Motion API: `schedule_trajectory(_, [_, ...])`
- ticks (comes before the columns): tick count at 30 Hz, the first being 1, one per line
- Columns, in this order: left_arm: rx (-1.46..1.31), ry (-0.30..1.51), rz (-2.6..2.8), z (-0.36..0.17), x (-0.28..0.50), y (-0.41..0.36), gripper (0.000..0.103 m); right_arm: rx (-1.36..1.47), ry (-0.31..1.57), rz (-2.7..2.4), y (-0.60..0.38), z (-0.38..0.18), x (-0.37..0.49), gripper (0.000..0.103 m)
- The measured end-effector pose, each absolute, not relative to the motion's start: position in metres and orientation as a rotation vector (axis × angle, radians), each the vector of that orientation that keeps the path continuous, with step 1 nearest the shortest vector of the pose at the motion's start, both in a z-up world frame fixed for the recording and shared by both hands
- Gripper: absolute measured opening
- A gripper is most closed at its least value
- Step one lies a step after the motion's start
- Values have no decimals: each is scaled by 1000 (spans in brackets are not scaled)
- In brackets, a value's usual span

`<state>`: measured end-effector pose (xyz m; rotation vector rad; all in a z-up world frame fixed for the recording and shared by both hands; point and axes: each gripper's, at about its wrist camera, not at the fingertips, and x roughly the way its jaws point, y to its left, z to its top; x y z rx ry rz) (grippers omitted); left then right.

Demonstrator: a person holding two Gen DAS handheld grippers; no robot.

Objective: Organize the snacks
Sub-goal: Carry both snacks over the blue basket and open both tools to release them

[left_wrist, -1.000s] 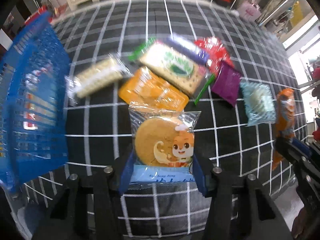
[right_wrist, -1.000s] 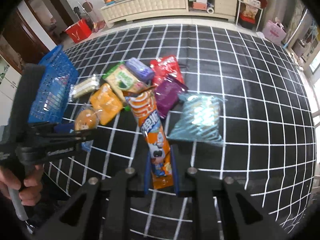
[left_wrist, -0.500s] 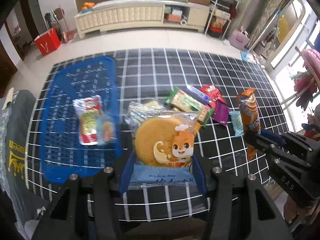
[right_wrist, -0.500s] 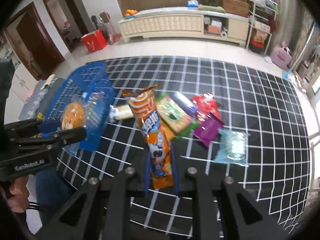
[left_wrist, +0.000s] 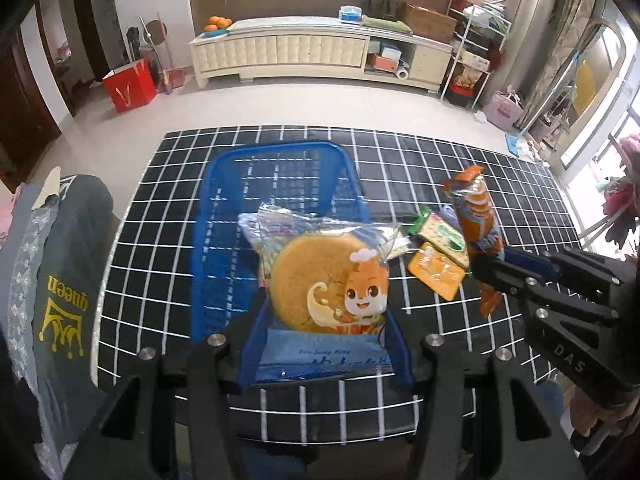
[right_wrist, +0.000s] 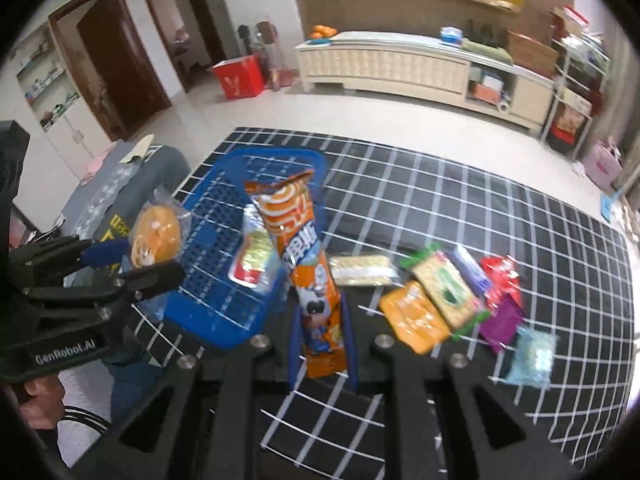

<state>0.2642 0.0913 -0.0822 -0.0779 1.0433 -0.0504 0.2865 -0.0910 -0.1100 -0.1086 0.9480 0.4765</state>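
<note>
My left gripper [left_wrist: 325, 354] is shut on a clear pack with a round orange cake and a cartoon fox [left_wrist: 328, 280], held above the near end of the blue basket [left_wrist: 224, 216]. It also shows in the right wrist view [right_wrist: 156, 236]. My right gripper [right_wrist: 322, 344] is shut on a long orange snack pack [right_wrist: 304, 256], held upright just right of the basket [right_wrist: 208, 276]; it also shows in the left wrist view [left_wrist: 478, 224]. One red and yellow pack [right_wrist: 254, 260] lies in the basket.
Several loose snacks lie on the black grid tablecloth [right_wrist: 460, 208] right of the basket: a cracker pack [right_wrist: 362, 270], an orange pack [right_wrist: 414, 322], a green biscuit pack [right_wrist: 446, 290], red [right_wrist: 500, 276], purple [right_wrist: 500, 320] and pale blue [right_wrist: 532, 356] packs. A chair with a grey garment [left_wrist: 60, 280] stands left.
Both grippers have risen and swung left with their packs. The basket has come from the left edge to right under the left gripper's cake pack; the loose snacks now lie to the right.
</note>
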Motion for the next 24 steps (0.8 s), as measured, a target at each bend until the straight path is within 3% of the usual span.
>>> schedule_trajectory(24, [-107,1129,-51,-146,305,143,51,-282,1043,561,-1,-166,331,23])
